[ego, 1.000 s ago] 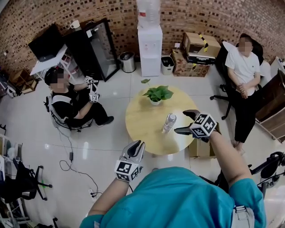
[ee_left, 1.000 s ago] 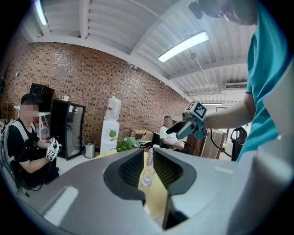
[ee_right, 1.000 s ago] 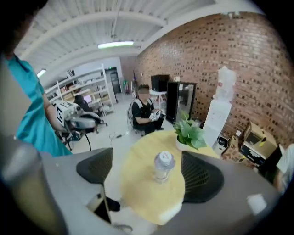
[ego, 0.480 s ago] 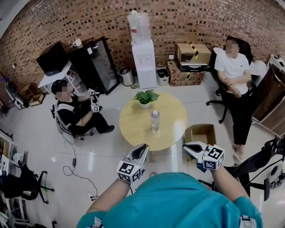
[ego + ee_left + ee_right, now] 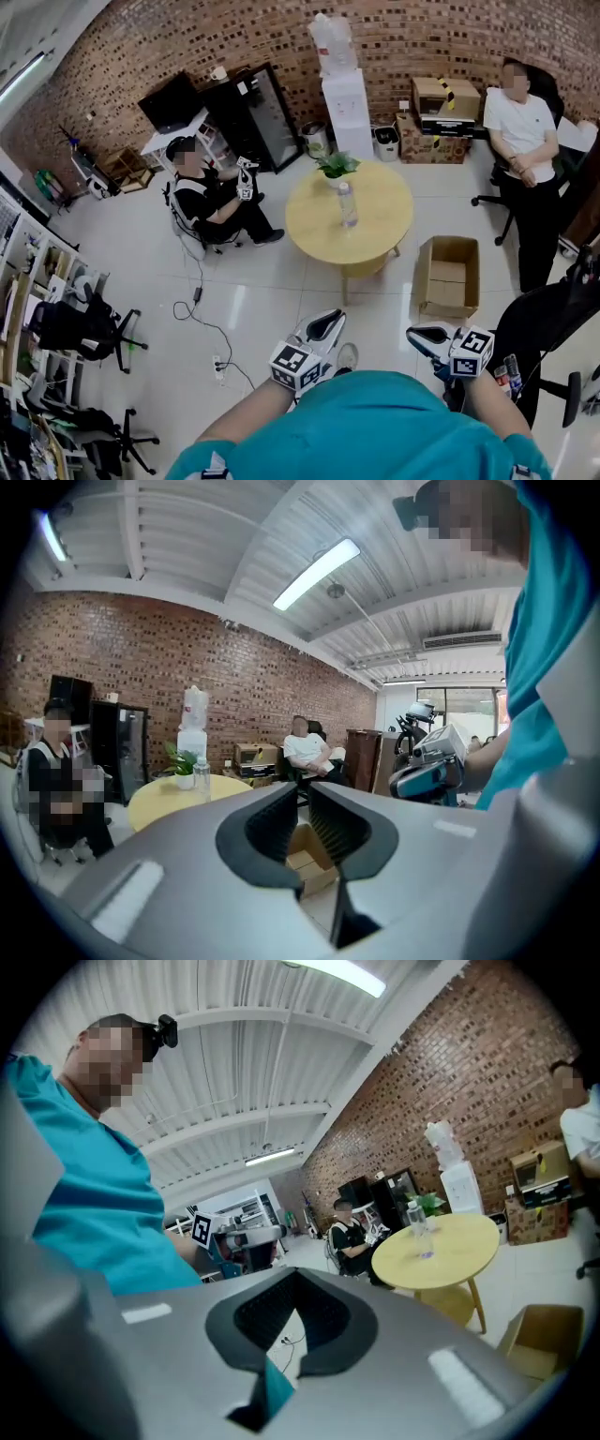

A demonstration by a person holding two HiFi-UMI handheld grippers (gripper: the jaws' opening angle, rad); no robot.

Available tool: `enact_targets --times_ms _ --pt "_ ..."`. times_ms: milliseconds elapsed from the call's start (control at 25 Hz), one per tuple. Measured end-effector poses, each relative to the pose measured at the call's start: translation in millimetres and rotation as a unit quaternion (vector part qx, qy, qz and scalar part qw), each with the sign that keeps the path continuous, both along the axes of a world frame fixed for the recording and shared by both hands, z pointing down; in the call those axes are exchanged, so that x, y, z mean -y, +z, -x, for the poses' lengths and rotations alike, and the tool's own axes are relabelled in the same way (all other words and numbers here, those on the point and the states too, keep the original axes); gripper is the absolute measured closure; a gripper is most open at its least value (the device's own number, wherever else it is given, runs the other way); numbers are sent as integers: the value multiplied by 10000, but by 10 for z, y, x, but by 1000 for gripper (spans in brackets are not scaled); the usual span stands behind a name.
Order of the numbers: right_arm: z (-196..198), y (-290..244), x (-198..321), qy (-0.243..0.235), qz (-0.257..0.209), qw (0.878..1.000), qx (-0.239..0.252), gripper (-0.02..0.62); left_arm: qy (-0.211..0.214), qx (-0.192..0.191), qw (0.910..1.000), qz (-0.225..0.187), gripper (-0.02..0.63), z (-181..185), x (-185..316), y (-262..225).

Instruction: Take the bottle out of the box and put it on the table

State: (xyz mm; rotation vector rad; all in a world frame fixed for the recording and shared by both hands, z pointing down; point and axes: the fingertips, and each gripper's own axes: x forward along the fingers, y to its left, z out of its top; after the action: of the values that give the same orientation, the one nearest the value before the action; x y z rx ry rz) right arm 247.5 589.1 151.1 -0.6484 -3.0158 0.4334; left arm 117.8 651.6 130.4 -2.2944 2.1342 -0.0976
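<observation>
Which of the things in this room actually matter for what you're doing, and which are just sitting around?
Part of the job:
bottle, standing on the round table
open cardboard box on the floor beside the table

Just lying about:
potted plant
water dispenser
black fridge
stacked boxes by the wall

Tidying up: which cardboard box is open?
The box on the floor beside the round table; the boxes stacked against the brick wall are closed.

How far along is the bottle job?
Looks done: the bottle stands upright on the round table, and the cardboard box on the floor looks empty. Nothing in hand: the left gripper holds nothing, its jaws having just been closing; the right gripper is shut and empty. Nothing seems left.
</observation>
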Motion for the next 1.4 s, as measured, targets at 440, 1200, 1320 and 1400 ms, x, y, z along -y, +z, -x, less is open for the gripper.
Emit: enact_targets --times_ms 440,1200,1320,1400 --pt "-603 497 -1546 -376 626 9973 -126 594 -562 59 9981 -264 568 -403 -1768 46" --pt "446 749 -3882 466 -203 9986 174 595 -280 -418 9959 -758 599 567 -4255 823" --pt "309 673 -3867 451 -343 9983 131 595 -244 -596 9945 -830 603 399 -4266 768" --pt "239 607 -3797 460 -400 9981 131 595 -211 -560 9948 -821 603 290 -4193 723"
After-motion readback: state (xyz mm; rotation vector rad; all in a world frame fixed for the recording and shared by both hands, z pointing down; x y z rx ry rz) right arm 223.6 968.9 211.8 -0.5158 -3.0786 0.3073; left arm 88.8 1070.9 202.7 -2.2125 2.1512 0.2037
